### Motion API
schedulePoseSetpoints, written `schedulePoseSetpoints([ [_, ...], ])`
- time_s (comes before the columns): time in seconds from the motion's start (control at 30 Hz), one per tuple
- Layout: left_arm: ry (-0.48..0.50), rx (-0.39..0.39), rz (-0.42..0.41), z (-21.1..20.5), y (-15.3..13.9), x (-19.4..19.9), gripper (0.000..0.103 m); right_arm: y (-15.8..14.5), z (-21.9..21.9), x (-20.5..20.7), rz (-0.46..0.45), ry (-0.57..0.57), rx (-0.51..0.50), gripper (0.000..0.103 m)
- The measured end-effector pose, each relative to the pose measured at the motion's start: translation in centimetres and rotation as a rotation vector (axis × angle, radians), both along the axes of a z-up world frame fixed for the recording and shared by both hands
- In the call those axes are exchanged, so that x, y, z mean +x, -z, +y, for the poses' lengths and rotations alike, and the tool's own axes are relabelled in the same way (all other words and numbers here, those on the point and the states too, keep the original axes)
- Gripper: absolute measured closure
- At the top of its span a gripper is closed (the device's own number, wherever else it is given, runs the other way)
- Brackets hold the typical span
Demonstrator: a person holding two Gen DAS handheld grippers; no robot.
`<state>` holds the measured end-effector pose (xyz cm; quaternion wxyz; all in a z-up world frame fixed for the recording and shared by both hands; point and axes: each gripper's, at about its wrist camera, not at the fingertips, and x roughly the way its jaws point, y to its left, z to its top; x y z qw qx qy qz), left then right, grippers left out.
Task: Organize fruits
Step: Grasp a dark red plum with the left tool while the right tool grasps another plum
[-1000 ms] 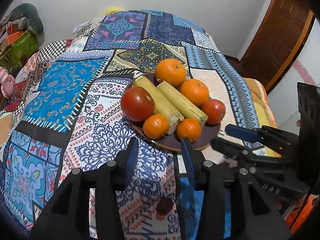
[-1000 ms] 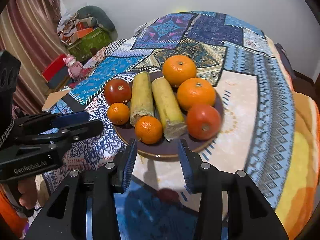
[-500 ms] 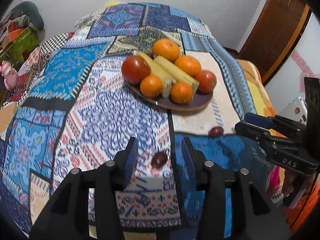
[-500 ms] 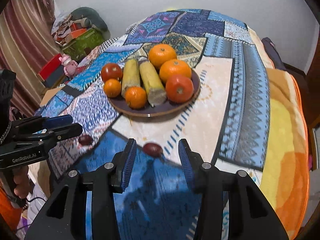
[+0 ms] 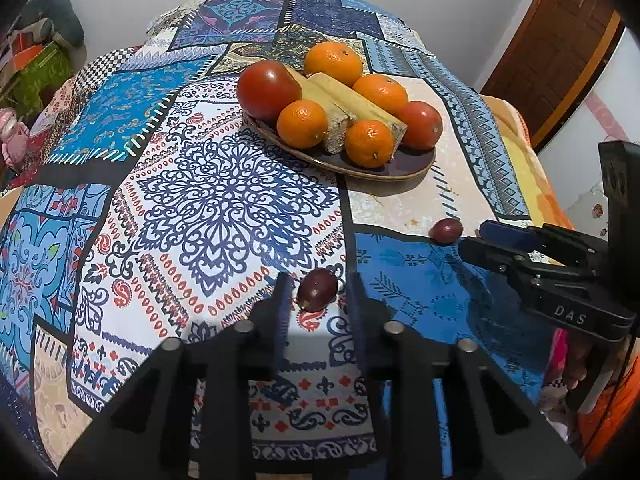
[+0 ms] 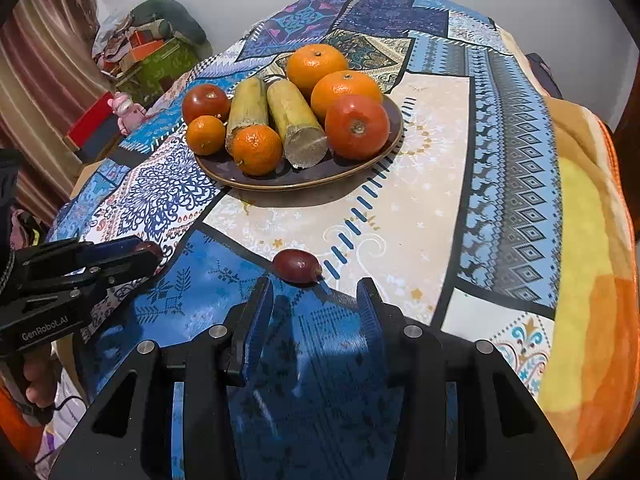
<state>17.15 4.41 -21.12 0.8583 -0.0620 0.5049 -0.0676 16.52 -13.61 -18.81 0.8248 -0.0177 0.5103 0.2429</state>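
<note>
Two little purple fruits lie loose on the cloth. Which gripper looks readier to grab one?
Left. The left gripper already has one purple fruit between its open fingers; the right gripper sits just short of the other fruit.

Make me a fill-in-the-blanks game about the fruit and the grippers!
1. The plate holds ___ oranges.
2. The two grapes lie on the ___, not on the plate.
3. One grape sits between the ___ gripper's open fingers.
4. Both grippers are ___.

Missing words: four; cloth; left; open
</note>
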Motion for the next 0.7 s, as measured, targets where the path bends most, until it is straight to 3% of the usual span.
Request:
schedulePoseSetpoints([
  [0.3,-0.002,-0.01,-0.013,0.2,0.1,0.1,0.086,0.6,1.7,0.4,-0.018,-0.033,-0.014,0.064],
  [0.4,0.0,-0.002,-0.017,0.1,-0.1,0.0,0.086,0.6,1.9,0.2,-0.026,-0.047,-0.022,0.077],
  [0.7,-0.001,-0.001,-0.047,0.2,-1.3,0.1,0.086,0.1,1.5,0.2,-0.03,-0.041,-0.001,0.084],
])
